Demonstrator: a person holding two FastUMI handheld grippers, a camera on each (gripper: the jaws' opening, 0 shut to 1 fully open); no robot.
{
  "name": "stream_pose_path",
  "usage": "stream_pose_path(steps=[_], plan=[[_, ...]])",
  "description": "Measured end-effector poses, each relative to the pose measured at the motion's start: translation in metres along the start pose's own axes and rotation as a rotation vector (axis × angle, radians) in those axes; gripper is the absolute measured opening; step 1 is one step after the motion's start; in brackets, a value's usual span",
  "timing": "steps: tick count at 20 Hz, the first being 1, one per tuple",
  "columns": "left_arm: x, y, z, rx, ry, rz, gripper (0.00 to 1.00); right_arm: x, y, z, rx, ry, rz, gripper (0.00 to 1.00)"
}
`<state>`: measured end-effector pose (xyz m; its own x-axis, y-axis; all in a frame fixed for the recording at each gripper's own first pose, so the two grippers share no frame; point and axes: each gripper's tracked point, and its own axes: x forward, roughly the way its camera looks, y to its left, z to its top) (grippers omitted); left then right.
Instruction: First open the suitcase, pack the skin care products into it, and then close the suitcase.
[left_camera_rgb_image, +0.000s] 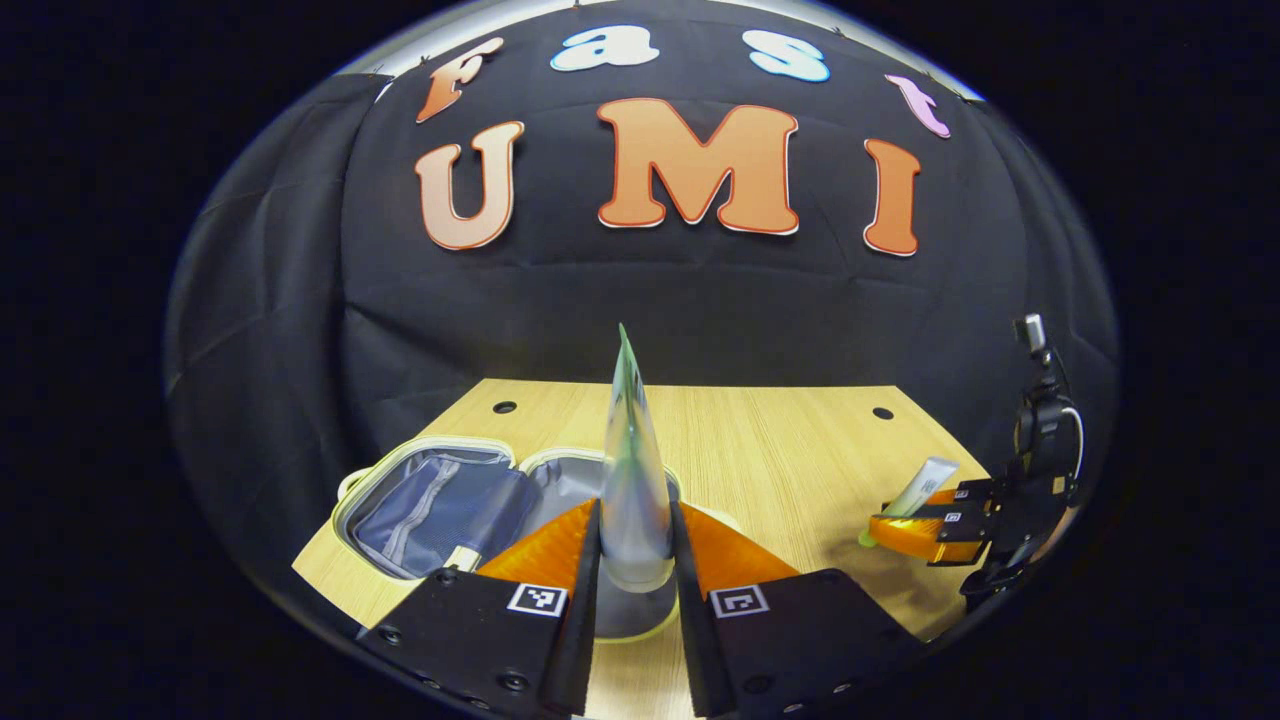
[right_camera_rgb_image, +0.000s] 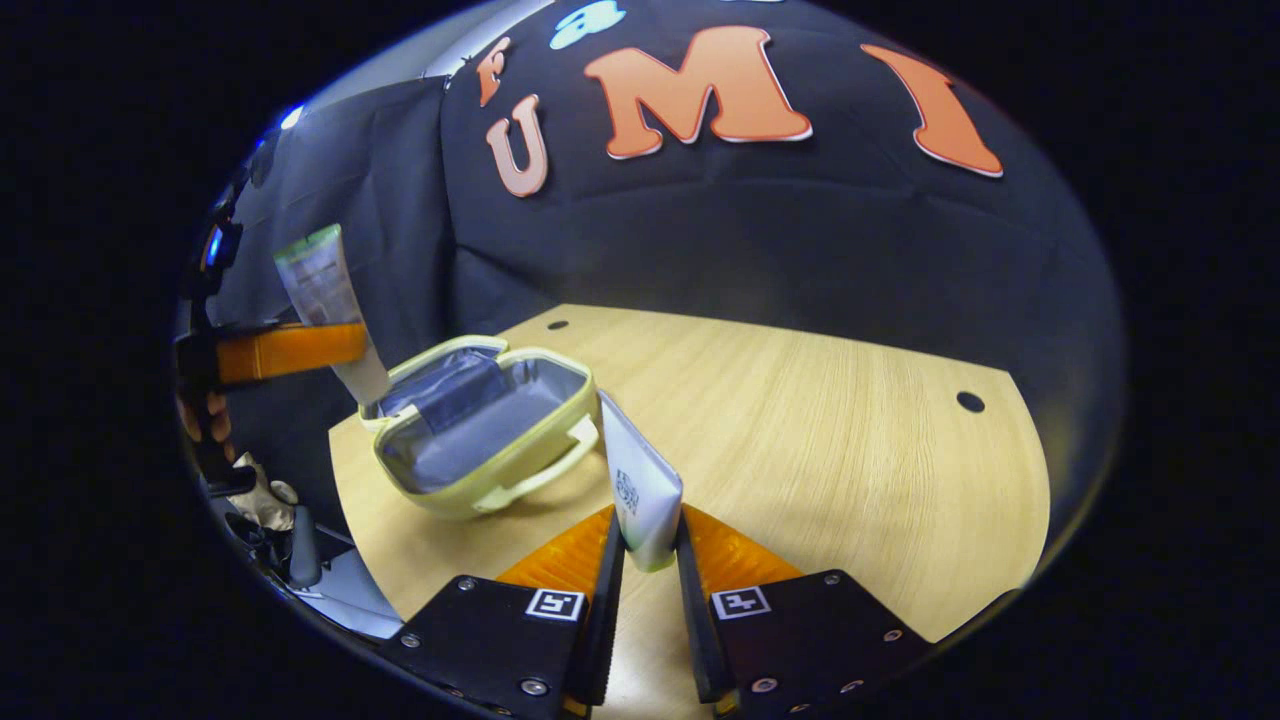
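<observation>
The left gripper (left_camera_rgb_image: 636, 560) has its jaws pinching a frosted tube with a green crimped end (left_camera_rgb_image: 632, 470), held upright, cap end down between the orange fingers (left_camera_rgb_image: 545, 545). Just beyond and to the left of those jaws the small pale-green suitcase (left_camera_rgb_image: 440, 500) lies open on the wooden surface (left_camera_rgb_image: 800, 450), its grey lining showing.

The right gripper (right_camera_rgb_image: 648, 560) has its jaws pinching a white tube (right_camera_rgb_image: 640, 490), which leans slightly left. The suitcase (right_camera_rgb_image: 480, 430) sits ahead and to the left of these jaws, near them, and the left gripper (right_camera_rgb_image: 285, 350) holds its tube (right_camera_rgb_image: 325, 300) above the suitcase's far-left edge.
</observation>
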<state>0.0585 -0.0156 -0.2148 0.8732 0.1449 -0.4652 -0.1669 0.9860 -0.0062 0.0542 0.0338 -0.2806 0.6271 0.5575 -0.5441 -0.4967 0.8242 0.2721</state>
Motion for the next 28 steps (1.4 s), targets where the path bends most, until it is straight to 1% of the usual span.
stream_pose_path(steps=[3,5,8,9,10,11,14,16,17,19,20,22,24,26,28], plan=[[-0.01,0.016,0.002,-0.02,-0.006,0.024,0.37,-0.017,0.027,0.03,-0.004,-0.041,0.046,0.33],[-0.014,0.021,0.001,-0.028,-0.004,0.025,0.37,-0.024,0.043,0.048,-0.025,-0.073,0.071,0.33],[-0.014,0.031,-0.001,-0.025,0.015,0.018,0.38,-0.024,0.061,0.054,-0.031,-0.064,0.085,0.33],[-0.013,0.035,-0.005,-0.023,0.038,0.013,0.38,-0.023,0.066,0.053,-0.032,-0.052,0.088,0.33],[-0.008,0.043,-0.011,-0.005,0.064,0.004,0.37,-0.02,0.073,0.052,-0.032,-0.047,0.088,0.33],[-0.002,0.046,-0.014,0.005,0.077,-0.021,0.38,-0.016,0.082,0.053,-0.033,-0.039,0.087,0.33],[0.019,0.06,-0.035,0.01,0.16,-0.087,0.38,-0.006,0.1,0.056,0.001,-0.036,0.057,0.33],[0.036,0.076,-0.054,0.027,0.231,-0.115,0.38,0.004,0.115,0.058,0.021,-0.026,0.036,0.33],[0.043,0.081,-0.059,0.026,0.26,-0.132,0.38,0.012,0.124,0.059,0.032,-0.018,0.024,0.33],[0.057,0.092,-0.076,0.012,0.332,-0.191,0.38,0.028,0.141,0.06,0.05,-0.003,-0.006,0.33],[0.064,0.097,-0.082,0.008,0.349,-0.206,0.38,0.035,0.146,0.058,0.057,0.008,-0.016,0.33],[0.075,0.101,-0.092,0.006,0.391,-0.253,0.38,0.046,0.156,0.055,0.068,0.027,-0.034,0.33],[0.088,0.102,-0.11,0.027,0.454,-0.304,0.38,0.062,0.163,0.048,0.082,0.057,-0.066,0.33],[0.097,0.105,-0.123,0.039,0.497,-0.313,0.38,0.069,0.165,0.043,0.097,0.07,-0.092,0.33],[0.103,0.106,-0.129,0.034,0.548,-0.305,0.38,0.077,0.166,0.038,0.119,0.083,-0.117,0.33]])
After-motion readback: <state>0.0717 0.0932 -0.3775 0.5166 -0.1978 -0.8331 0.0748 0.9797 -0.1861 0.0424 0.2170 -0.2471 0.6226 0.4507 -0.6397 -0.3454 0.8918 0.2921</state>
